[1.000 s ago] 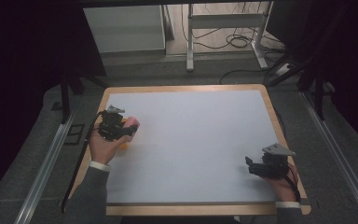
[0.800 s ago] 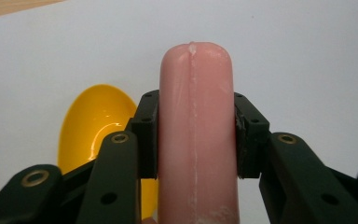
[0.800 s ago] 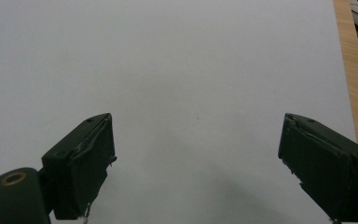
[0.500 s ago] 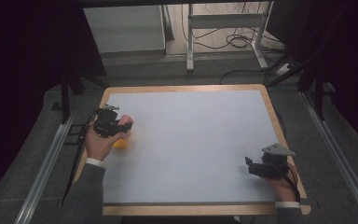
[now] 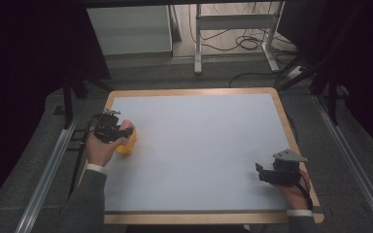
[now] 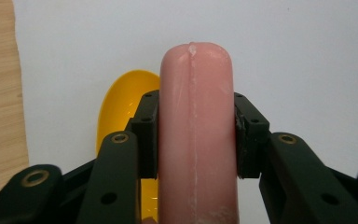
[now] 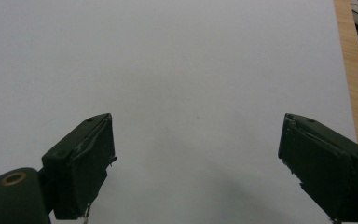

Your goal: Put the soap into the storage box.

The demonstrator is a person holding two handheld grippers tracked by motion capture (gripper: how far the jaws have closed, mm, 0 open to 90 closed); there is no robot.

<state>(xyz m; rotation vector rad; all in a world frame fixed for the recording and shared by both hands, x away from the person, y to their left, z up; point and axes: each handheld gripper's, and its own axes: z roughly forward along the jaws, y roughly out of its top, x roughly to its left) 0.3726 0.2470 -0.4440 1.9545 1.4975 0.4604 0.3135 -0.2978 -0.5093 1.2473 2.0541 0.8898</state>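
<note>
Left tool (image 5: 119,132) is drifting back right from the desk (image 5: 194,92) edge, now sitting over the yellow bowl (image 6: 121,102), jaws clamping a pink sausage (image 6: 196,130). Bowl is mostly being hidden by tool. Right tool (image 7: 196,158) is idling near-right, jaws apart, nothing between. No readable markings.

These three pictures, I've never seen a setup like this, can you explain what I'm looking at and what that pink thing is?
A person at a table holds a hand-worked clamp in each hand. The high view looks down from above; the other two come from cameras riding on each clamp. The left gripper is shut on a pink sausage-shaped object, its jaws pressing both sides, just above a yellow bowl-like thing lying on the white surface. The right gripper is open and holds nothing, with its jaws spread wide.
</note>
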